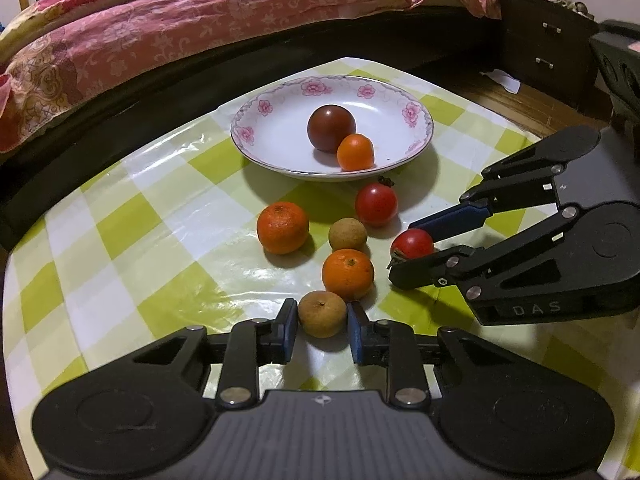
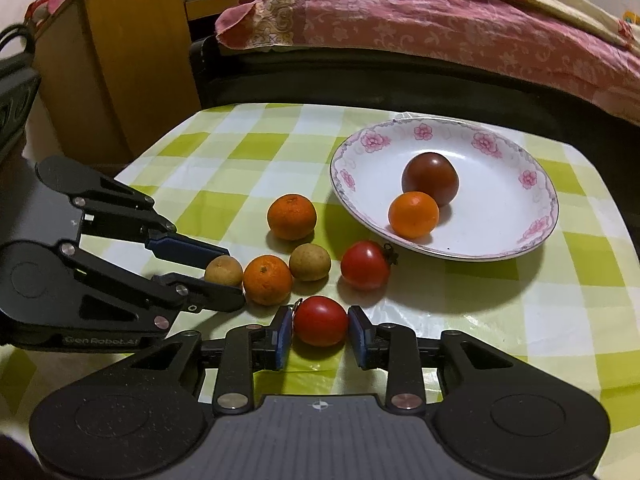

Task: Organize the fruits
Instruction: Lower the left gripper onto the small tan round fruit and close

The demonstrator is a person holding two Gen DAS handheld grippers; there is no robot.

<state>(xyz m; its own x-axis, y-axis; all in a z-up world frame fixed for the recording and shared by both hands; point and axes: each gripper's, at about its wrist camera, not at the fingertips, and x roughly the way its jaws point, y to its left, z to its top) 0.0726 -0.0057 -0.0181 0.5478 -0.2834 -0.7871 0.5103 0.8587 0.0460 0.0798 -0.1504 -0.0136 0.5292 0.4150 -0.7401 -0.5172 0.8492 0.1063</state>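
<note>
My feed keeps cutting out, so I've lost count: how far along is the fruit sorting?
Done: a dark tomato and a small orange lie in the floral plate. In hand: the left tool is shut on a brown longan, the right tool on a red tomato; both fruits look still on the cloth. Left: two oranges, another longan and another red tomato.

Pink floral bedspread [image 1: 168, 28], dark drawer cabinet [image 1: 544, 48], wooden cupboard [image 2: 120, 76].

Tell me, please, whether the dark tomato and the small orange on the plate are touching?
Touching. In the right wrist view the small orange sits against the dark tomato on the plate, with no white showing between them; the left wrist view agrees.
</note>
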